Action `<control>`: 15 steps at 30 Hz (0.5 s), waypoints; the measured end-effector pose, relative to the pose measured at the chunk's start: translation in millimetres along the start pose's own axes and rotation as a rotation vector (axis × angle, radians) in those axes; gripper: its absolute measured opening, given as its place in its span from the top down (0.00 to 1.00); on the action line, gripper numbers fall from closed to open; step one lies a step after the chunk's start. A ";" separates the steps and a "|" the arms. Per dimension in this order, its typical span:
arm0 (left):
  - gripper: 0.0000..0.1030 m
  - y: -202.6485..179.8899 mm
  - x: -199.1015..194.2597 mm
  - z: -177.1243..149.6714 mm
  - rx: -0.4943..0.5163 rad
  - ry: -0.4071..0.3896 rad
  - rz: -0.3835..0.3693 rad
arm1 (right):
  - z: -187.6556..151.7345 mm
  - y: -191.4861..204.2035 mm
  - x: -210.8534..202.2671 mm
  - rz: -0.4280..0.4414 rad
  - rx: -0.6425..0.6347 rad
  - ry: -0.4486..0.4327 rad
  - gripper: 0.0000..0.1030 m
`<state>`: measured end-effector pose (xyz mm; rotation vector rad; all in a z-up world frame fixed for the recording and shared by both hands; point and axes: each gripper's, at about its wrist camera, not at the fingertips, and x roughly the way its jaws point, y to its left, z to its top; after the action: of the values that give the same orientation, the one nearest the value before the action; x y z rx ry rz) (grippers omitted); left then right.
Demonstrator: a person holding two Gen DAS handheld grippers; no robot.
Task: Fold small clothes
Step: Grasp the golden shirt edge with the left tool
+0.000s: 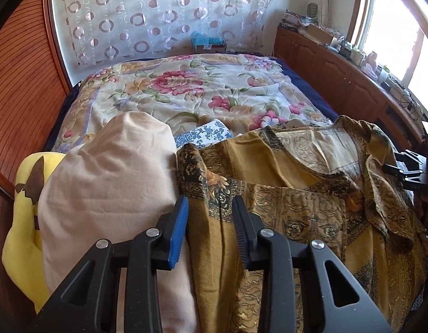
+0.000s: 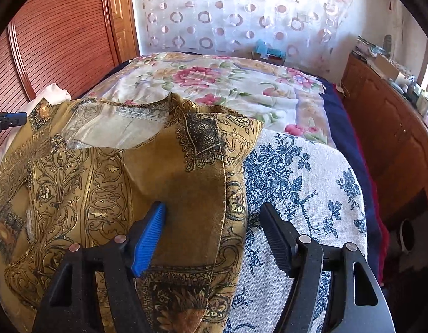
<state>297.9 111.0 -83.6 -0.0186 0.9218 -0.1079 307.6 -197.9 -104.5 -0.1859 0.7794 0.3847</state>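
Left wrist view – left claw (image 1: 209,219) half open astride the shirt (image 1: 283,208) edge; right claw (image 2: 212,222) wide open over its sleeve, gripping nothing.

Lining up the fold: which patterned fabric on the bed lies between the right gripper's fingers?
The mustard-gold ornate-print garment, not the white blue-flowered cloth beside it or pink-flowered bedspread behind.

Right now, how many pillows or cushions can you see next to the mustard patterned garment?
2: a beige pillow right beside the mustard patterned garment on one side, and a yellow cushion beyond that pillow. More may be hidden beneath the fabric.
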 end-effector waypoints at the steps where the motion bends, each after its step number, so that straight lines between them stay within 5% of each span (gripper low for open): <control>1: 0.67 1.1 2.1 -0.1 -0.005 0.004 0.001 | -0.1 -0.9 -0.5 0.000 0.000 0.000 0.30; 6: 0.67 1.3 9.6 -0.7 -0.001 0.020 0.001 | 0.1 -1.4 -0.6 0.001 0.000 0.000 0.30; 10: 0.81 0.3 13.1 -0.8 0.017 0.028 0.019 | 0.3 -1.1 -0.3 0.000 0.000 0.001 0.30; 15: 0.81 6.8 18.0 -1.1 -0.003 0.044 0.019 | 0.3 -1.7 -0.6 0.001 0.000 0.001 0.30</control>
<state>308.4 116.0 -99.0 -0.0108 0.9656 -0.0898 308.1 -199.5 -103.8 -0.1864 0.7807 0.3854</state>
